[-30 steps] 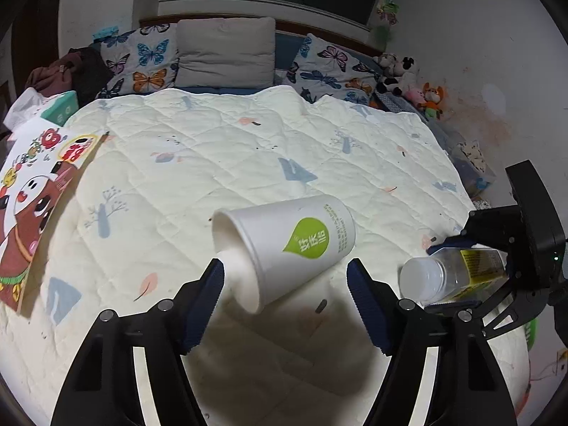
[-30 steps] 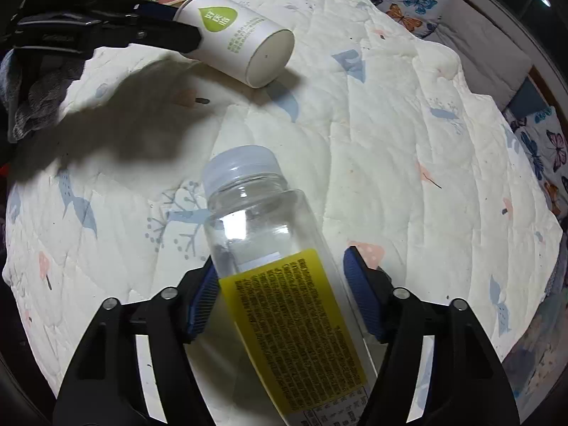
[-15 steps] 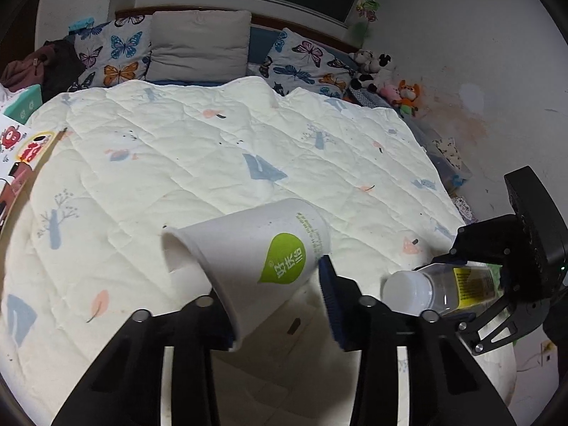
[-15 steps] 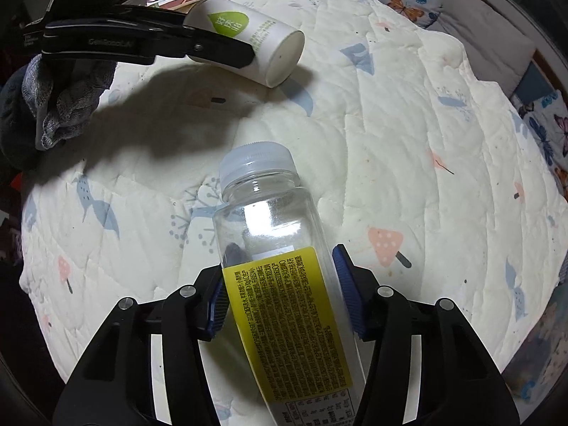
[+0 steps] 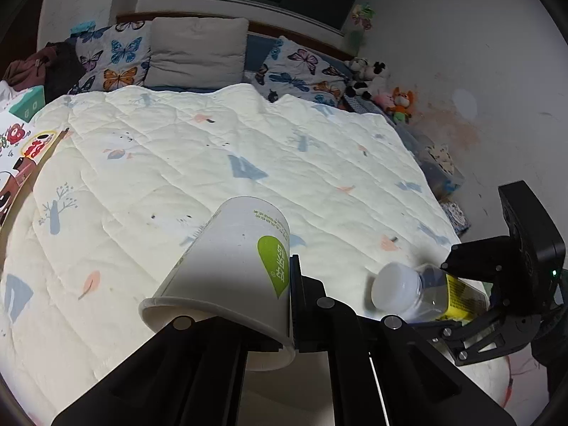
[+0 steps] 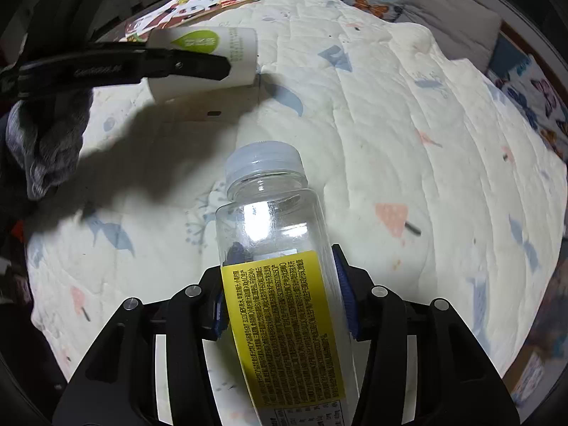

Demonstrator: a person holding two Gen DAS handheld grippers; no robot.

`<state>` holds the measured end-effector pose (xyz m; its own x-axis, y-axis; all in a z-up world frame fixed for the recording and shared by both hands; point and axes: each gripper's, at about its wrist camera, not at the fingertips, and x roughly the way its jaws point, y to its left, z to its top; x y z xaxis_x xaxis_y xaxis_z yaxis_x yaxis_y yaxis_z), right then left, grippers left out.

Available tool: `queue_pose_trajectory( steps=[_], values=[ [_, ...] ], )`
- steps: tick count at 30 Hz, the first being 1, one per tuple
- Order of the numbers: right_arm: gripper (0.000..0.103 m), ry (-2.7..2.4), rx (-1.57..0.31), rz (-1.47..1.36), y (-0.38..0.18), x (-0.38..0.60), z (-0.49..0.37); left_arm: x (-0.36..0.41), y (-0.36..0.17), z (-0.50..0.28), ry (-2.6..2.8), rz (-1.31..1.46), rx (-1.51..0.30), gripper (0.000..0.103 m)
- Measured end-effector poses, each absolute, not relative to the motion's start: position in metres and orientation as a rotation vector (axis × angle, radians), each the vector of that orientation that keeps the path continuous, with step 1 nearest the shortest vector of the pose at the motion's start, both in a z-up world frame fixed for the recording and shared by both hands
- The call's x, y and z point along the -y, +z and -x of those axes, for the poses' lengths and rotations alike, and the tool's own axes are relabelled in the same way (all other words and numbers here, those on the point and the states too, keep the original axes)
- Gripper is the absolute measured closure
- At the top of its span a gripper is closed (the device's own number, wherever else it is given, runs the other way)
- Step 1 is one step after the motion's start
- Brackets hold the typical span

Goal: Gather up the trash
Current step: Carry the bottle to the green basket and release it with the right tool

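Left wrist view shows the left gripper clamped on a white paper cup, held above the quilt. The cup's long axis runs along the fingers: its open mouth faces back toward the camera and its closed base points away toward the pillows at the head of the bed. A green leaf logo sits on its side. I cannot see into the cup from here.

Off to the right, the right gripper is closed on a clear plastic bottle, near the bed's lower right corner. In the right wrist view the right gripper has blue pads pressed against either side of the bottle at its yellow label. The bottle lies along the fingers, its white cap pointing forward and slightly left over the quilt. The clear upper part looks empty.

Farther back in that view the paper cup lies roughly level in the left gripper, base to the right.
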<state>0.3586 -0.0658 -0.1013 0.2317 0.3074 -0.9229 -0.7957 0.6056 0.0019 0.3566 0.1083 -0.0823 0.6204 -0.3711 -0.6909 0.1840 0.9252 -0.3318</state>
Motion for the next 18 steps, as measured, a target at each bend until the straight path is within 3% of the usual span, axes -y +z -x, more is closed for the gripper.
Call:
queue_pose_trajectory(
  steps=[10, 18],
  values=[
    [0.054, 0.706, -1.058, 0.4, -0.072, 0.103, -0.322, -0.072, -0.052, -0.311, -0.414, 0.186, -0.799, 0.1],
    [0.054, 0.523, -1.016, 0.259, -0.04, 0.187, -0.285, -0.009, -0.03, -0.282, -0.544, 0.126, -0.775, 0.1]
  ],
)
